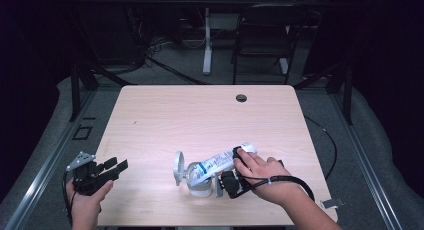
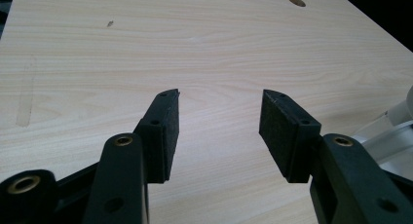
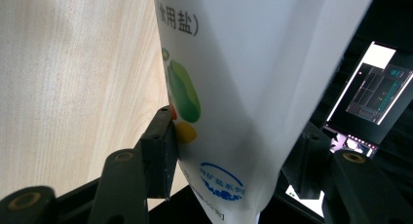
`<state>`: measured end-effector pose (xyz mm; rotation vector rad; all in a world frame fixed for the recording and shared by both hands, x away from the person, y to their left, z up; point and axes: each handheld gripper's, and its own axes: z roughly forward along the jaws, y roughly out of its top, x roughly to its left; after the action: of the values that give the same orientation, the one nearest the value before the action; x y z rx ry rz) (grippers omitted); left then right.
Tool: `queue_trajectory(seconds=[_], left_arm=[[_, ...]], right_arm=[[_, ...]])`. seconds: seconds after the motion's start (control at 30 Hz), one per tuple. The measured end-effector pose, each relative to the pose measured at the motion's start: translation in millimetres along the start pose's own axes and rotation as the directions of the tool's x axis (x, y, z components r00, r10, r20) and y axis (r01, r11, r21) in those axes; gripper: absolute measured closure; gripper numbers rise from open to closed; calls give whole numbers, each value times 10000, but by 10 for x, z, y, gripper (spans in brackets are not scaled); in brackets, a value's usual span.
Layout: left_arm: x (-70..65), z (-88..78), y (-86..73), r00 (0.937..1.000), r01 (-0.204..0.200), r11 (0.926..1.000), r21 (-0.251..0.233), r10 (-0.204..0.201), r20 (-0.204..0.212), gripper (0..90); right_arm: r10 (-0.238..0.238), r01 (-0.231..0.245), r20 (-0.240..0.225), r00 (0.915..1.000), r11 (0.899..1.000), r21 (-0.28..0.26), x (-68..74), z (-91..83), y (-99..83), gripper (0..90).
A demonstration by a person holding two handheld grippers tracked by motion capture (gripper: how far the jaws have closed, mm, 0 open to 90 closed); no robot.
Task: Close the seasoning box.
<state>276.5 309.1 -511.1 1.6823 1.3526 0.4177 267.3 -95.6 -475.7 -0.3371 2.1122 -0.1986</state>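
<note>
My right claw (image 3: 229,151) is clamped on the white salt bag (image 3: 243,78), low in the frame. At the high view's lower centre, the bag tilts over a grey container (image 1: 197,182). My left claw (image 2: 219,131) stands apart at lower left over the table (image 2: 195,48).

On the surface (image 1: 165,115), toward its near edge and a little right of the middle, stands a jar (image 1: 197,180) with its lid (image 1: 178,167) just to its left. A salt bag (image 1: 222,161) slants over the jar, its low end at the jar's mouth and its high end up to the right. The right gripper (image 1: 231,182) sits just right of the jar, its jaws either side of the bag. The left gripper (image 1: 107,171) is well apart, at the surface's near left corner, pointing right. A hole (image 1: 241,97) lies near the far edge. Beyond the surface, a chair (image 1: 262,35) stands on the floor, a table leg (image 1: 206,40) to its left.
</note>
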Motion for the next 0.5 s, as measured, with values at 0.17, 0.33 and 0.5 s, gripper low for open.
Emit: queue_trajectory(seconds=[0.17,0.33,0.5], left_arm=[[1,0,-1,10000,18,10000,-12,-18,1,497],[4,1,-3,10000,3,10000,17,-3,-4,497],[4,4,-5,10000,5,10000,25,-5,-5,497]], right_arm=[[-64,64,32,10000,10000,-7,-1,-5,0,460],[-86,86,38,10000,10000,5,-3,-6,1,460],[-182,181,82,9998,9998,101,-8,-17,5,460]])
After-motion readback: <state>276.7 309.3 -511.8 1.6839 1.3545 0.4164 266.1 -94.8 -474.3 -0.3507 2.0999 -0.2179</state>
